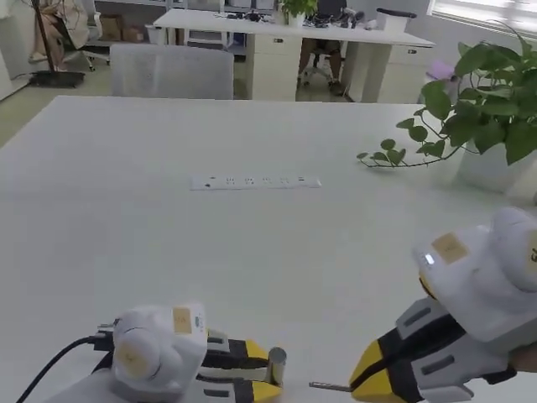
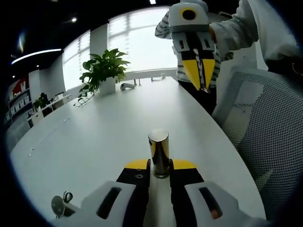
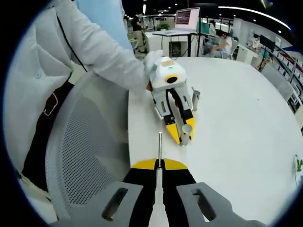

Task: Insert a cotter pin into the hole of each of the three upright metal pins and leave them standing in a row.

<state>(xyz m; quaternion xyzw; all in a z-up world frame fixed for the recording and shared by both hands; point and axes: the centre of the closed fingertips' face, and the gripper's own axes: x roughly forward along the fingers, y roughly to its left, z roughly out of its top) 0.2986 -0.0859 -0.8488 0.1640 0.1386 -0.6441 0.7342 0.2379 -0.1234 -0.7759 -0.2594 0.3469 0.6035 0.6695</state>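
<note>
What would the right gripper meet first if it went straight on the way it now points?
Probably the metal pin held by the left gripper, met by its cotter pin; depth is unclear.

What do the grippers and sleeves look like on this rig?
Left gripper and right gripper: white rounded housings, each with a yellow square sticker, and black jaws with yellow tips. The left trails a black cable; the right has a small lit indicator. Sleeve is white.
</note>
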